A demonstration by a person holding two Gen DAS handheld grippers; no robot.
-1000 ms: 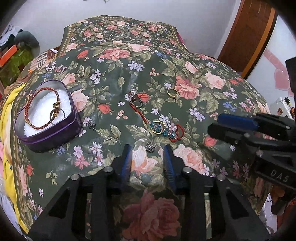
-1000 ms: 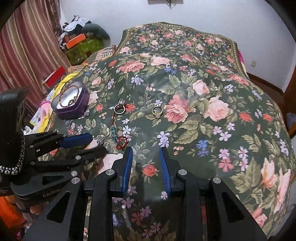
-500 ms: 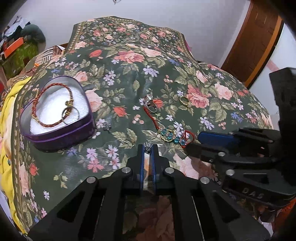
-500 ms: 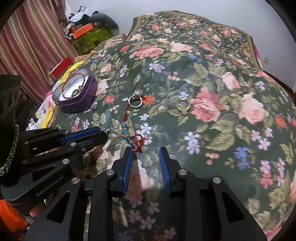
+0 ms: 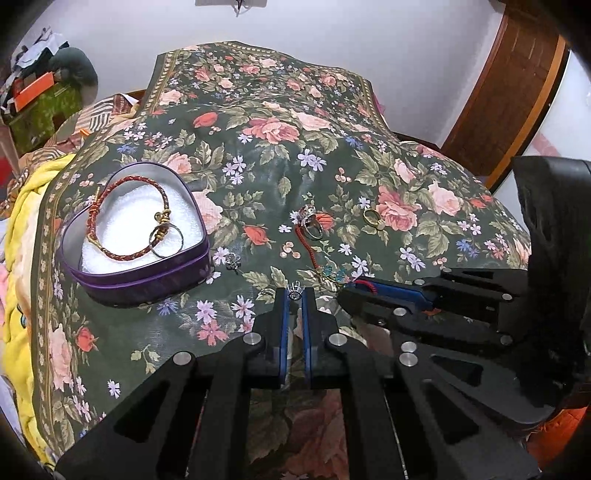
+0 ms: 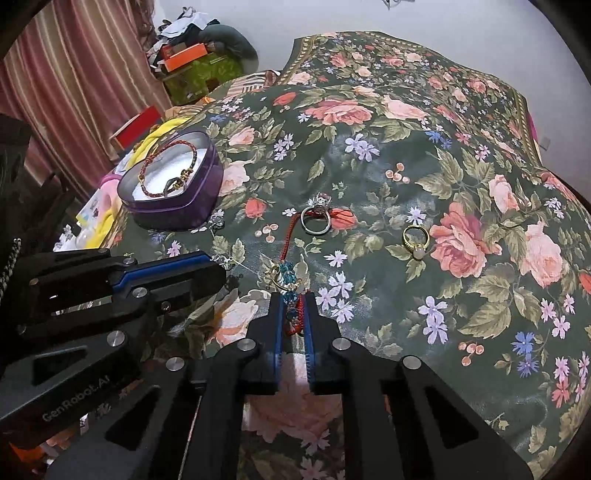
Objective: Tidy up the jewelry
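Jewelry box (image 5: 140,284), silver ring (image 6: 315,222), gold ring (image 6: 415,240) nearby

Room surroundings, non-jewelry items

A dark green floral cloth (image 6: 424,155) covered the bed; a yellow blanket (image 5: 22,206) lay bunched at its left edge. A striped pink curtain (image 6: 74,74) hung beside an orange box (image 6: 184,55) set on a green box (image 6: 199,79). A brown wooden door (image 5: 517,85) stood against the white wall (image 5: 332,29).
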